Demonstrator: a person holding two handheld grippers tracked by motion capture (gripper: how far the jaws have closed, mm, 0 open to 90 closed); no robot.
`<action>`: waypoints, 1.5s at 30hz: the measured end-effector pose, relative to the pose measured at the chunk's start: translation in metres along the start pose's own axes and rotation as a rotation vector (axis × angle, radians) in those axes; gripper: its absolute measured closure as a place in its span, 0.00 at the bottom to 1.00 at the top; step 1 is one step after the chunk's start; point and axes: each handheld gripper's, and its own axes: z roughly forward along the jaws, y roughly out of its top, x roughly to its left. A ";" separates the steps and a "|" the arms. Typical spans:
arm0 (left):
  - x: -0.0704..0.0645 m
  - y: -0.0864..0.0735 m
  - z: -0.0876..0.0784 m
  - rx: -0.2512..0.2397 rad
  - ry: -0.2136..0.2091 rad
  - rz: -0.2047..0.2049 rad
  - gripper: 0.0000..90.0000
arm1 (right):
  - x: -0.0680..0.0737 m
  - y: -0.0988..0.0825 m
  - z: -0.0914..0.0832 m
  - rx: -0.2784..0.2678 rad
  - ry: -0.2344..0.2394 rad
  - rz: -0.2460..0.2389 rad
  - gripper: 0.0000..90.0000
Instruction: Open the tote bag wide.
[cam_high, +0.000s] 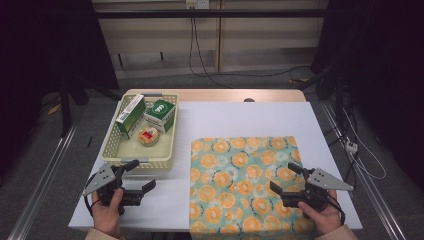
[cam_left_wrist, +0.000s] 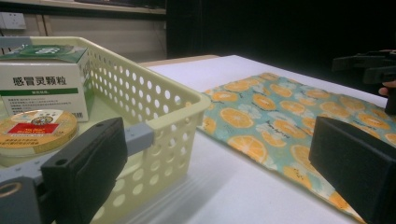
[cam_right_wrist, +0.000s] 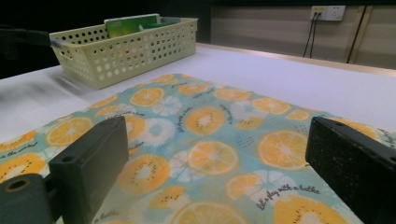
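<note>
Both sets of jaws stand wide apart with nothing between them as a person holds the left gripper (cam_high: 134, 176) at the near end of a perforated cream basket (cam_high: 111, 148) and the right gripper (cam_high: 286, 180) low over the near right part of an orange-slice print cloth (cam_high: 240, 165). The cloth lies flat on the white table cover (cam_high: 250, 117), right of the basket, its near edge at the table's near edge. Soft, thin and light, it will likely sag and fold when lifted; a corner or edge offers the surest pinch. Two green-and-white medicine boxes (cam_high: 160, 115) and a round tin (cam_high: 148, 136) sit in the basket.
</note>
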 end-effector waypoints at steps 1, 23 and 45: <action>0.000 0.000 0.000 0.000 0.001 0.008 0.05 | 0.000 0.000 0.000 0.002 -0.009 -0.007 0.06; -0.006 0.000 0.006 -0.009 -0.051 0.039 0.04 | 0.008 0.031 0.042 0.102 0.072 -0.043 0.10; -0.005 -0.001 0.007 -0.007 -0.060 0.026 0.04 | -0.009 0.066 0.117 0.237 0.079 -0.077 0.12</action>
